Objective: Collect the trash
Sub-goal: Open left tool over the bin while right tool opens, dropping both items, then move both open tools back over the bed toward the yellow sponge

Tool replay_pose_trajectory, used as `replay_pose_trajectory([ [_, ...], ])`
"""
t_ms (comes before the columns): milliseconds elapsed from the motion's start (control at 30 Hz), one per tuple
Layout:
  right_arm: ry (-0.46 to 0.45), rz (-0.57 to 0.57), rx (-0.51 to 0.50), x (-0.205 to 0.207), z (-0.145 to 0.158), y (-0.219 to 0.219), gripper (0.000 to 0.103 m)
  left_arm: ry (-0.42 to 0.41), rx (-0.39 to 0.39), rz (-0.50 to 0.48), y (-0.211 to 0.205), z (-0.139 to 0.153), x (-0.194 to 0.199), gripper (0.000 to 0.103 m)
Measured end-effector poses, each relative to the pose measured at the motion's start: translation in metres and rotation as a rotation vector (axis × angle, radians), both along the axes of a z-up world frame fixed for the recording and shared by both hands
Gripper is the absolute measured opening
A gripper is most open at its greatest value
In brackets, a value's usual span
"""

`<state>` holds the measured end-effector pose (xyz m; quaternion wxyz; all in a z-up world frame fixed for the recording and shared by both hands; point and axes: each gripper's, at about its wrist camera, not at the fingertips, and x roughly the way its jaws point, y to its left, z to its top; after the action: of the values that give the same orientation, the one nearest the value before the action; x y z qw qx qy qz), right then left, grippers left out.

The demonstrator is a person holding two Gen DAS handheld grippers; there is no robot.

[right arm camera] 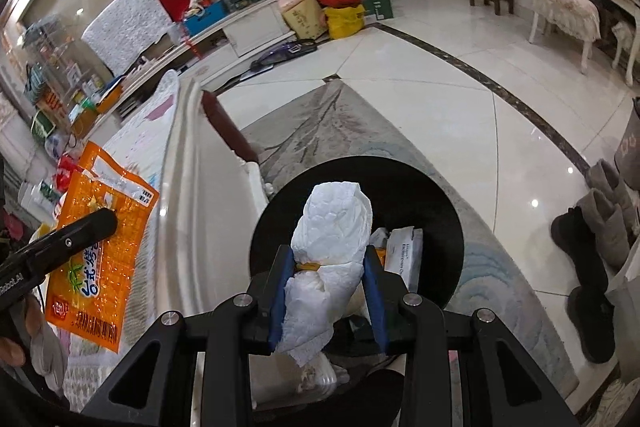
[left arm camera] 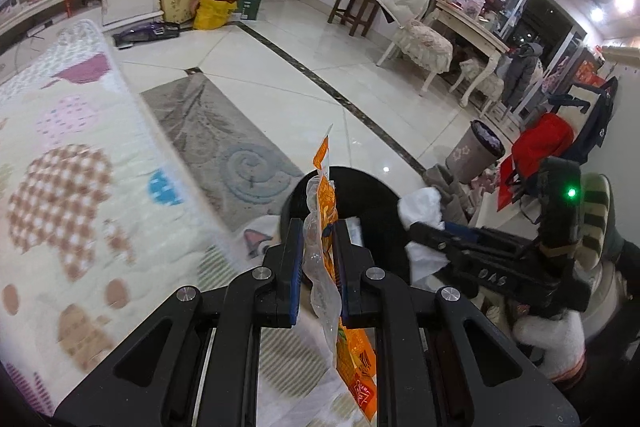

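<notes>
Both hand-held grippers were clamped on pieces of trash above a black bin. On the left gripper [left arm camera: 318,259], the black fingers with blue pads pinched an orange snack wrapper [left arm camera: 326,211] edge-on, its clear crinkled plastic and orange printed film running up between the pads and trailing down below them. From the right wrist view the same wrapper [right arm camera: 96,251] showed flat and wide, with one black finger of the left gripper [right arm camera: 80,227] crossing its face, over the edge of a pale table [right arm camera: 188,195].

The right gripper [right arm camera: 330,267] held a crumpled white tissue [right arm camera: 332,223]. The wad bulged above the two blue-padded fingers and hung in loose folds beneath them. A small yellowish scrap sat at the left pad, possibly tucked into the tissue; the view was too tight to be sure. In the left wrist view the right gripper [left arm camera: 424,231] reached in from the right with the tissue [left arm camera: 420,211] at its tip, carried by a hand in a white glove [left arm camera: 552,343].

Directly beneath both loads stood the round black bin [right arm camera: 432,195], set on a grey patterned rug [left arm camera: 208,131] just beside the table edge. Inside the bin lay a small white carton [right arm camera: 406,255] and other scraps. A patterned cloth [left arm camera: 68,155] with checked and dotted shapes covered the table. Dark shoes [right arm camera: 584,267] stood on the glossy tiled floor [left arm camera: 280,59] at the right, near a second, grey waste basket [left arm camera: 474,155].
</notes>
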<state>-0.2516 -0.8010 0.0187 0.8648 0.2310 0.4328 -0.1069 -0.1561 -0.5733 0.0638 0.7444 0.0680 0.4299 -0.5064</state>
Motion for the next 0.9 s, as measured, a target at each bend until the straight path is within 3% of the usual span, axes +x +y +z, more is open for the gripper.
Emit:
replay_pose_trajectory([
  [133, 0.008, -0.024, -0.003, 0.003, -0.006, -0.009, 0.034, 0.006, -0.008, -0.019, -0.026, -0.006, -0.003, 0.012],
  [233, -0.006, -0.06, -0.011, 0.003, -0.005, -0.014, 0.059, 0.001, -0.033, -0.016, -0.042, -0.011, -0.004, 0.014],
  [267, -0.012, -0.073, -0.015, 0.002, -0.005, -0.017, 0.062, 0.003, -0.038, -0.015, -0.045, -0.013, -0.003, 0.016],
  [333, -0.021, -0.08, -0.014, -0.001, -0.004, -0.02, 0.062, 0.013, -0.049, -0.008, -0.051, -0.017, 0.0, 0.047],
  [400, -0.023, -0.077, -0.012, -0.004, -0.004, -0.019, 0.062, 0.032, -0.06, -0.007, -0.053, -0.022, 0.001, 0.056],
  [667, -0.015, -0.056, 0.018, -0.006, -0.009, -0.014, 0.062, 0.024, -0.031, -0.002, -0.047, -0.024, 0.002, 0.056],
  [900, -0.018, -0.01, 0.013, 0.002, -0.004, 0.006, 0.062, -0.04, -0.027, 0.059, -0.009, -0.01, 0.006, 0.056],
])
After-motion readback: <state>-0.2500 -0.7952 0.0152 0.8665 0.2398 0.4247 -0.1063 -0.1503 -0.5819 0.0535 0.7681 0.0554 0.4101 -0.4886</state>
